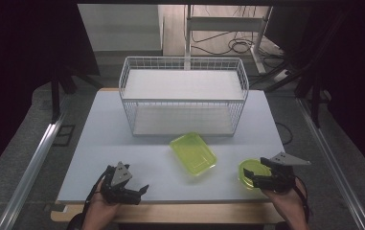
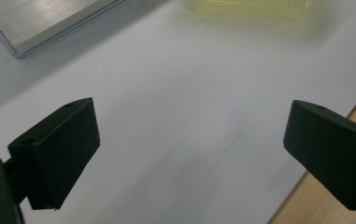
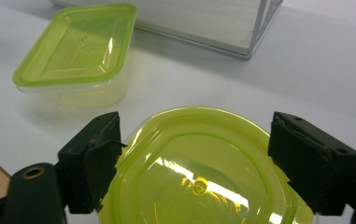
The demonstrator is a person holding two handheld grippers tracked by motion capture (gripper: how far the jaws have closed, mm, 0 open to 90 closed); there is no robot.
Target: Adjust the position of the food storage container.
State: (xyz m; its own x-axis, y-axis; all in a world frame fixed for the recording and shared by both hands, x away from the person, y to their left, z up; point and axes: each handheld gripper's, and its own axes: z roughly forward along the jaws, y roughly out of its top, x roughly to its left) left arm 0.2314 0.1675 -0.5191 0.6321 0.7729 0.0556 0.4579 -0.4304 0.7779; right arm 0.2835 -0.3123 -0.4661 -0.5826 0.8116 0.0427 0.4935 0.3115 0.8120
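High view: white table (image 1: 137, 158) with one wire basket (image 1: 184, 96) at upper centre, one rectangular green-lidded container (image 1: 193, 153) just below it at centre, one round green-lidded container (image 1: 252, 173) at lower right. Two grippers, one per hand. Right gripper (image 1: 256, 181) sits at lower right of the frame, its jaws reaching in from the right to either side of the round container, near edge of that container between them; whether the pads press on it cannot be told from here. Left gripper (image 1: 142, 191) at lower left, well apart from both containers, jaws over bare table, nothing between them. Left gripper view: left gripper (image 2: 189, 154) jaws spread wide, one at lower left and one at right edge of the frame, bare white table between; rectangular container (image 2: 248, 8) blurred at top edge, well ahead of the jaws; basket (image 2: 40, 21) corner at upper left; wooden table edge at lower right. Right gripper view: right gripper (image 3: 194, 158) jaws stand wide on both sides of the round container (image 3: 199, 172), which fills the lower centre; left pad at the lid rim, looks touching, right pad just beside the rim, firm clamp not clear. Rectangular container (image 3: 77, 51) at upper left, apart from the round one; basket (image 3: 241, 28) at the top. Count: two containers, one basket, two grippers.
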